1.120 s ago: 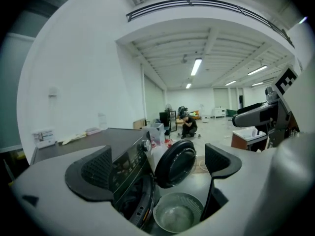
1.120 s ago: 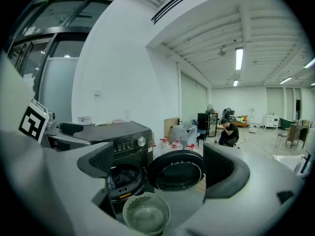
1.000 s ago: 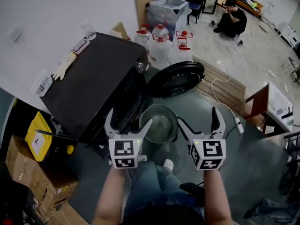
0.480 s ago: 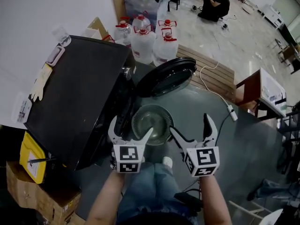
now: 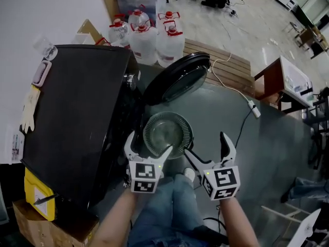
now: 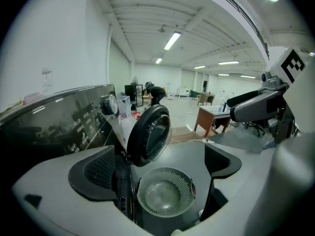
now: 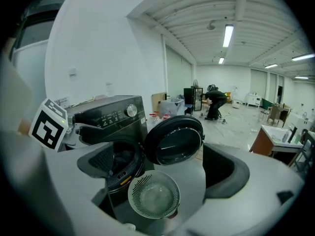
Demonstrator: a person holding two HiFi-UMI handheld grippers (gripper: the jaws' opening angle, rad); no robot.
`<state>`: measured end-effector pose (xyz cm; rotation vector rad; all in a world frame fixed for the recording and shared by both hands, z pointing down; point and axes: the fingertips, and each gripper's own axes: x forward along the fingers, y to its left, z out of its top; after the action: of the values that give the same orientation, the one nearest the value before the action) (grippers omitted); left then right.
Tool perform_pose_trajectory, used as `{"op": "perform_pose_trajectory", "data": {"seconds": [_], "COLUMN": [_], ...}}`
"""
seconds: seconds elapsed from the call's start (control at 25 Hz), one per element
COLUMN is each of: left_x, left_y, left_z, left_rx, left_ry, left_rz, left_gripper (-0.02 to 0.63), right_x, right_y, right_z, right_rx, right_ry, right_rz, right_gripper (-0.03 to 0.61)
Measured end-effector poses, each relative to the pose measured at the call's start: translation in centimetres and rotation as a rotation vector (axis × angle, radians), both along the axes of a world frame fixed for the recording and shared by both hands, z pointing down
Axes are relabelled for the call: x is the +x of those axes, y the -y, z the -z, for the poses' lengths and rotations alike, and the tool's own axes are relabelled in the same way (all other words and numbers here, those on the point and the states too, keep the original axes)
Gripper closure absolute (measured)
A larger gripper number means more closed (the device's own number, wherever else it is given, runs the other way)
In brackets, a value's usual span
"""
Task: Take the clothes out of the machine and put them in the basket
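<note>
I count one black washing machine (image 5: pixel 77 117), its one round door (image 5: pixel 177 78) swung wide open, and one empty pale slotted basket (image 5: pixel 157 125) on the floor just at the machine's front, below the door. Two tongs are up. The left tongs (image 5: pixel 149 143) are released with nothing between the jaws, and they hover over the basket's near rim. The right tongs (image 5: pixel 205 145) are likewise spread and bare, just right of the basket.

At least four red-capped water jugs (image 5: pixel 169 35) stand behind the machine.

Only the right gripper view looks into the drum mouth (image 7: pixel 118 161), which is dark, so I cannot make out the clothes there. The head view sees only the machine's top, and the left gripper view catches the opening edge-on.
</note>
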<state>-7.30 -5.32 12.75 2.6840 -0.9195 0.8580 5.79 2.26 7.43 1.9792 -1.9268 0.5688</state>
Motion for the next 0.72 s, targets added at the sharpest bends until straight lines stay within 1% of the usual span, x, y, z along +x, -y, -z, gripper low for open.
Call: {"op": "perform_pose_trajectory", "data": {"seconds": [0.08, 0.28, 0.52, 0.72], "left_x": [0.1, 0.1, -0.2, -0.4], "left_y": [-0.1, 0.6, 3.1, 3.9], "left_z": [-1.1, -4.4, -8.8, -13.5], "left_rx": [-0.010, -0.023, -0.015, -0.034], "left_ry": [0.011, 0.043, 0.079, 0.091], "left_rz": [-0.009, 0.009, 0.060, 0.097], "left_gripper": [0.046, 0.046, 0.046, 0.046], "right_x": [0.1, 0.7, 2.4, 3.5], "right_y": [-0.4, -0.6, 0.9, 1.8], "right_z": [-1.3, -4.9, -10.1, -16.0], "right_rx": [-0.017, -0.044, -0.072, -0.093], "right_ry": [0.017, 0.049, 0.063, 0.085], "right_rz": [-0.024, -0.046, -0.053, -0.080], "right_gripper": [0.016, 0.017, 0.017, 0.017]}}
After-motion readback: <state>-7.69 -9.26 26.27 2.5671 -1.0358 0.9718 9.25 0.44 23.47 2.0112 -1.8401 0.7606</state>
